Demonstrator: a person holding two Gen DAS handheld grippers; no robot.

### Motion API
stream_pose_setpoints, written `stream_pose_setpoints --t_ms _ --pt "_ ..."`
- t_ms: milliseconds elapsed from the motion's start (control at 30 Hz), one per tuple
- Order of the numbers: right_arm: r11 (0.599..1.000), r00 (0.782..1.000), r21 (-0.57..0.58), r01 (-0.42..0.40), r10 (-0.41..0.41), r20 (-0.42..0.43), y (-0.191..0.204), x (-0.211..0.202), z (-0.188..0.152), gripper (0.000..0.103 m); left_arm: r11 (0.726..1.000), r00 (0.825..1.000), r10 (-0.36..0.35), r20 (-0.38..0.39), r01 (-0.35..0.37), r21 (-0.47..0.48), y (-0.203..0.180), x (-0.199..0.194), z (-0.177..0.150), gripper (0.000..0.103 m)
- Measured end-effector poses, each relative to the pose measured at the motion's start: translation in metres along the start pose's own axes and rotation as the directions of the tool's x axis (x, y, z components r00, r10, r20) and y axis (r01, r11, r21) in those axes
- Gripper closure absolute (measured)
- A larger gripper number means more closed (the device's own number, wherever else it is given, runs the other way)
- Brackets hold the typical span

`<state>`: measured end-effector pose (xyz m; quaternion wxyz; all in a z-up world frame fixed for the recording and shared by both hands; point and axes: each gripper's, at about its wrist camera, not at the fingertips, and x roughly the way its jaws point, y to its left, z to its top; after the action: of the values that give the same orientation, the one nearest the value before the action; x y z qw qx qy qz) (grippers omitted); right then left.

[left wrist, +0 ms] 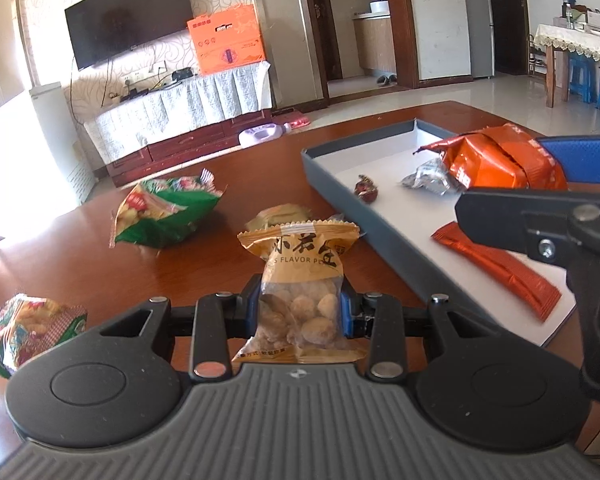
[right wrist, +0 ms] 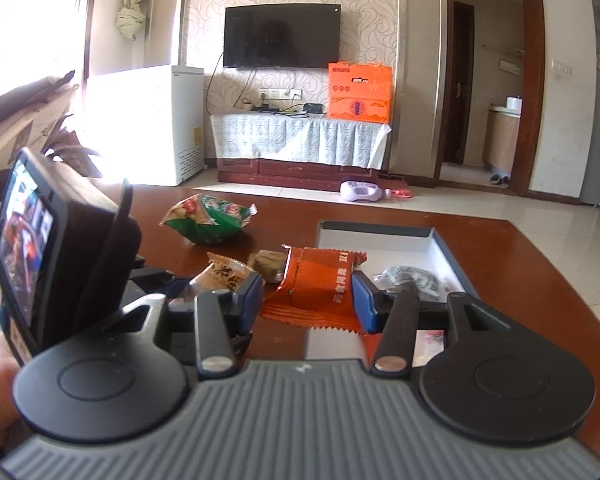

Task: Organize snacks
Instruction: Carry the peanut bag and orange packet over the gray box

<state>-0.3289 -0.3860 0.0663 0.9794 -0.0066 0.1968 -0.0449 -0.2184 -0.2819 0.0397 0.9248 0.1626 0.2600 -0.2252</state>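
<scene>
The left gripper clamps a crinkly yellow nut packet above the glossy wooden table; the right gripper, jaws wide, frames an orange foil pouch.

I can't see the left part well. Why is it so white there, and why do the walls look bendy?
Left wrist view: sunlight from the left washes out the white cabinet and glares on the table. Right wrist view: the window is blown out white. Both views: the fisheye lens bends the door frames.
</scene>
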Motion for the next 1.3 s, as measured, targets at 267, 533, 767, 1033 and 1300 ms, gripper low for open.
stream_pose_setpoints --t_ms 267,533,767,1033,1300 --pt "0.999 0.999 0.0 0.05 -0.05 0.011 -0.015 -0.003 -0.002 0.052 1.0 0.999 -0.022 0.025 0.022 0.015 -0.019 0.002 0.011 0.061" --pt "0.998 0.998 0.009 0.06 -0.06 0.015 -0.02 -0.003 -0.002 0.052 0.999 0.998 -0.045 0.032 0.045 0.004 -0.027 0.006 0.019 0.061" --pt "0.997 0.997 0.028 0.075 -0.076 0.008 -0.022 -0.004 -0.005 0.052 0.998 0.997 -0.062 0.038 0.062 0.009 -0.035 0.013 0.025 0.061" --pt "0.995 0.995 0.042 0.096 -0.096 0.005 -0.029 -0.003 -0.005 0.052 0.996 0.995 -0.084 0.051 0.082 0.035 -0.043 0.022 0.032 0.061" --pt "0.991 0.993 0.059 0.118 -0.119 0.004 -0.036 -0.001 -0.006 0.052 0.994 0.993 -0.105 0.058 0.103 0.042 -0.05 0.029 0.038 0.061"
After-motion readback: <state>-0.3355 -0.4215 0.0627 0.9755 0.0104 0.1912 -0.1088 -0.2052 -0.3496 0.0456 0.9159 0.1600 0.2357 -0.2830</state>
